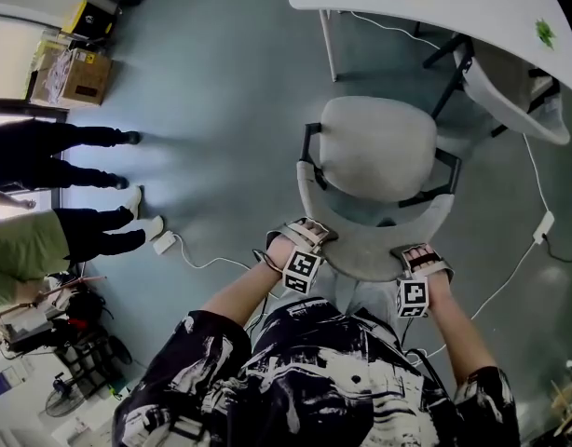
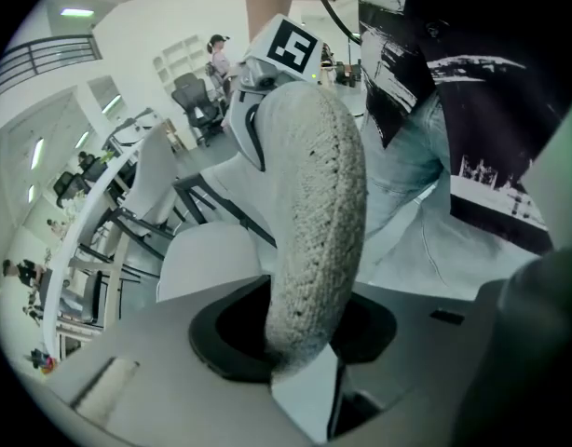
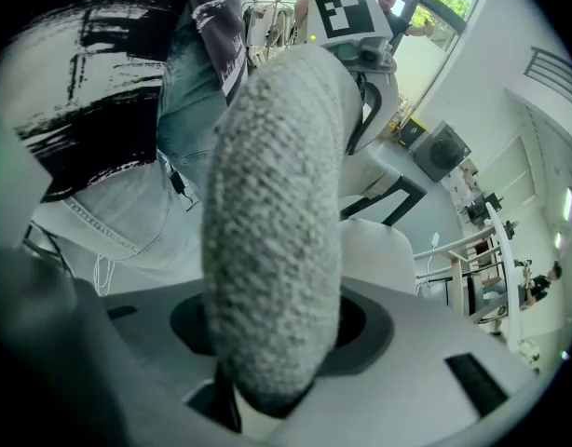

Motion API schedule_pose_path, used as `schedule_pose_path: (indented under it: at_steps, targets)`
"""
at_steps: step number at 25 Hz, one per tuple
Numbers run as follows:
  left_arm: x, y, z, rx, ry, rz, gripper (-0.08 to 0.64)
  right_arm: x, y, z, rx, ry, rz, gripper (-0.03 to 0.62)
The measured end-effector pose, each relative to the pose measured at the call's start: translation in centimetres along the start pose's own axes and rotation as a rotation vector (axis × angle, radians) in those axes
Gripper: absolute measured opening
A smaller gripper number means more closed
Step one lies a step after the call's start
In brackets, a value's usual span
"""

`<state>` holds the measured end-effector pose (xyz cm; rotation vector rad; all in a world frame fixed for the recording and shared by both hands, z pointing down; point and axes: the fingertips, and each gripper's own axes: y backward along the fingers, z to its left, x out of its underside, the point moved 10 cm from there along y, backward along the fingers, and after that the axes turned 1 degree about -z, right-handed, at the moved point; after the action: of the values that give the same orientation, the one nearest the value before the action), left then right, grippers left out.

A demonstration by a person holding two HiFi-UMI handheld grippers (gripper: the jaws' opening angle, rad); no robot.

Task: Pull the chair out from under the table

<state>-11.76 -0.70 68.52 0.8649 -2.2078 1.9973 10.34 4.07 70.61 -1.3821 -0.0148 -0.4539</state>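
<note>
A grey office chair (image 1: 379,147) stands on the floor just in front of the white table (image 1: 435,3), its seat out from under the tabletop. I stand behind its curved backrest (image 1: 360,254). My left gripper (image 1: 309,240) sits over the backrest's top edge at the left and my right gripper (image 1: 418,257) at the right. In the left gripper view the knitted backrest edge (image 2: 314,231) runs between the jaws of the left gripper (image 2: 300,343) with dark gaps beside it. It fills the right gripper (image 3: 267,380) the same way, the backrest (image 3: 272,250) loose between the jaws.
A second light chair (image 1: 510,87) is tucked under the table at the right. People's legs (image 1: 90,184) stand at the left beside a cardboard box (image 1: 76,74). White cables (image 1: 202,259) and a power strip (image 1: 544,226) lie on the floor on both sides of me.
</note>
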Motion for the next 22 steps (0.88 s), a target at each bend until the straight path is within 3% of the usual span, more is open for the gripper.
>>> schedule_pose_path:
  at_steps: [2,8,11,13,15,18,22]
  targets:
    - [0.7,0.4,0.0,-0.035,0.064,-0.013,0.15,0.3,0.2,0.1,-0.011,-0.022,0.0,0.238]
    - [2.8,4.6,0.0,-0.11,0.235,-0.04,0.16,1.8,5.6,0.0,0.046,-0.127,-0.038,0.241]
    - [4.9,9.1,0.6,-0.189,0.328,-0.038,0.114,2.6,10.9,-1.7,0.133,-0.243,-0.066,0.224]
    - [5.9,12.6,3.1,-0.298,0.441,-0.085,0.103,3.3,14.1,-4.8,0.242,-0.369,-0.104,0.218]
    - [5.7,16.1,7.2,-0.442,0.562,-0.188,0.094,3.8,17.0,-9.4,0.376,-0.494,-0.171,0.209]
    - [3.3,21.8,13.9,-0.645,0.696,-0.432,0.086,2.5,22.1,-16.8,0.567,-0.64,-0.355,0.207]
    - [-1.5,29.3,21.5,-0.825,0.704,-0.709,0.076,-0.1,30.2,-25.6,0.776,-0.822,-0.676,0.186]
